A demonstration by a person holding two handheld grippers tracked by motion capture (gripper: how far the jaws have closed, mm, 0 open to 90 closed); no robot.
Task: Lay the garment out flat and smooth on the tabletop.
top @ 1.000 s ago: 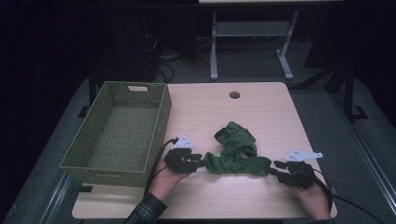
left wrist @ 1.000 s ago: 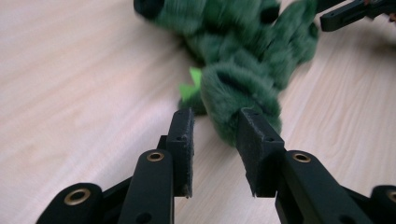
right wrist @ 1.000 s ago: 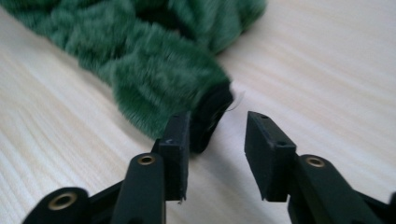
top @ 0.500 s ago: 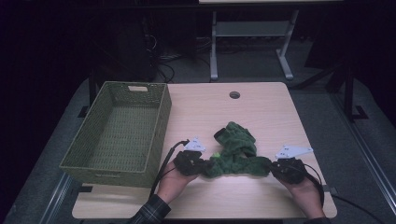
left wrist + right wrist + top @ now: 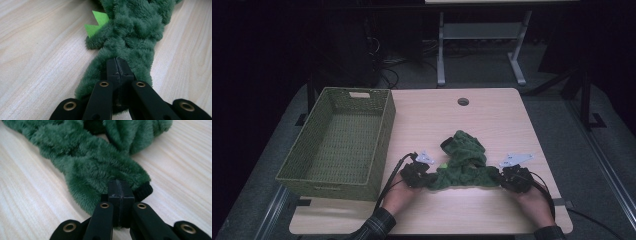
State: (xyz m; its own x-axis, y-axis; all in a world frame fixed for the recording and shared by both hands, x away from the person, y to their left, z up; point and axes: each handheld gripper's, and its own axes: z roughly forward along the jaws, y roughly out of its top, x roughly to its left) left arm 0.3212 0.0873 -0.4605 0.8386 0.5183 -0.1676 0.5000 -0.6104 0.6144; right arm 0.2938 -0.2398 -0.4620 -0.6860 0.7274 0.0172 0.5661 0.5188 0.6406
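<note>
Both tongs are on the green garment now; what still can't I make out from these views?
- Garment type: bunched in the high view.
- Cloth pinched by the left tongs: hidden behind the shut jaws, left gripper view.
- Same at the right tongs, right gripper view.
- Basket near wall's inner face: hidden, high view.

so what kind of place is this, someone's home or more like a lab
Probably a lab or workshop recording bench, not a home: a bare light wooden table with a cable hole, a metal equipment stand with tangled cables behind it, dark surroundings, and a woven green basket set out.
</note>
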